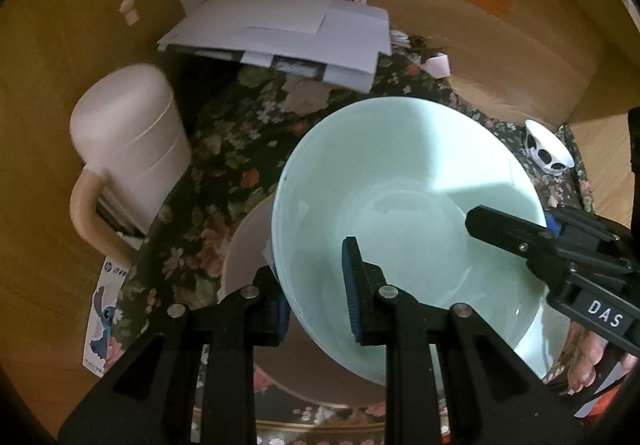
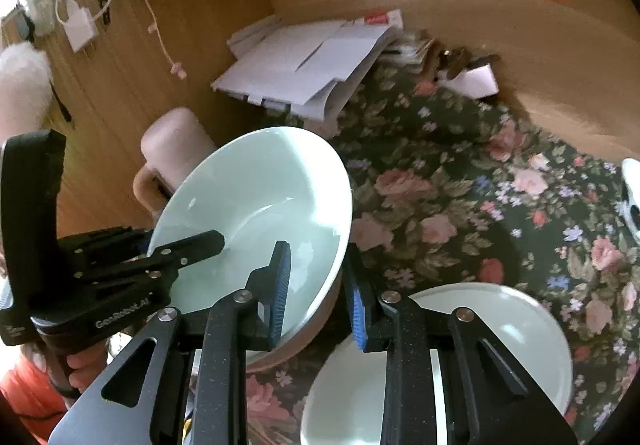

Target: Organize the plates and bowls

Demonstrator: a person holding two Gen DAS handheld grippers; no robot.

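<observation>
1. Both grippers are working the same pale green bowl [image 1: 404,213], each on an opposite side of its rim, so the load is being shared and the tilt controlled.
2. Left gripper [image 1: 316,293]: jaws straddling the near rim wall, one blue pad inside the bowl, the other outside. It looks clamped on the wall, though the outer pad's contact is partly hidden.
3. Right gripper [image 2: 318,297]: same arrangement, one pad inside, one outside the rim. A sliver of gap shows at the outer pad, so I am judging it closed on the bowl but not with certainty.
4. The bowl is sitting tilted, its lower edge inside a larger pinkish-beige bowl [image 1: 244,245] on the floral tablecloth [image 2: 460,181]. Cannot tell whether it is fully resting there or partly carried.
5. Likely step: nesting the green bowl into the beige one. The tilt suggests it is not yet seated flat.
6. Look of the bowl: glossy glaze, deep rounded wall, empty, bright window glare on the inside, and a small dark speck near the rim in the left view.
7. A white plate [image 2: 500,325] is lying just beside the stack, under the right gripper, probably next to sort.
8. A small spotted bowl [image 1: 548,153] is sitting well apart at the cloth's edge.
9. A lidded cream jug [image 1: 128,149] is standing near the stack; worth keeping the bowl rim away from it.
</observation>
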